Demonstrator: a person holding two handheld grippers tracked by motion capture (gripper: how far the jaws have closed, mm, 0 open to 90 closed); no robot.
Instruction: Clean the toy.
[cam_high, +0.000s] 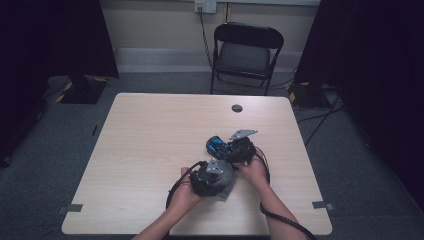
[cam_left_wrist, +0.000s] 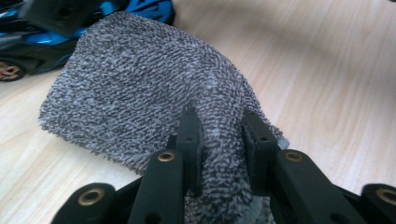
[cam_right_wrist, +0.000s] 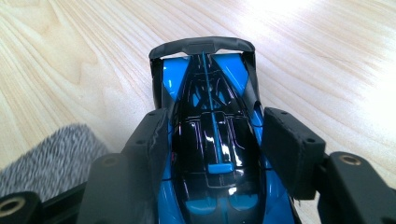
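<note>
A blue and black toy car (cam_right_wrist: 212, 140) stands on the light wooden table (cam_high: 150, 130), right of the middle. My right gripper (cam_right_wrist: 217, 128) is shut on it, one pad on each side of the body, with the rear wing pointing away from the camera. In the high view the car (cam_high: 216, 146) sticks out left of the right gripper (cam_high: 225, 148). My left gripper (cam_left_wrist: 219, 126) is shut on a pinched fold of a grey knitted cloth (cam_left_wrist: 140, 79), which lies spread on the table toward the car (cam_left_wrist: 28, 51). From above, the left gripper (cam_high: 222, 181) sits just below the right one, over the cloth (cam_high: 227, 191).
A black folding chair (cam_high: 245, 50) stands beyond the table's far edge. A round cable hole (cam_high: 237, 108) sits near that edge. Dark curtains hang on both sides, and cables run on the floor at the right. Bare tabletop extends to the left and back.
</note>
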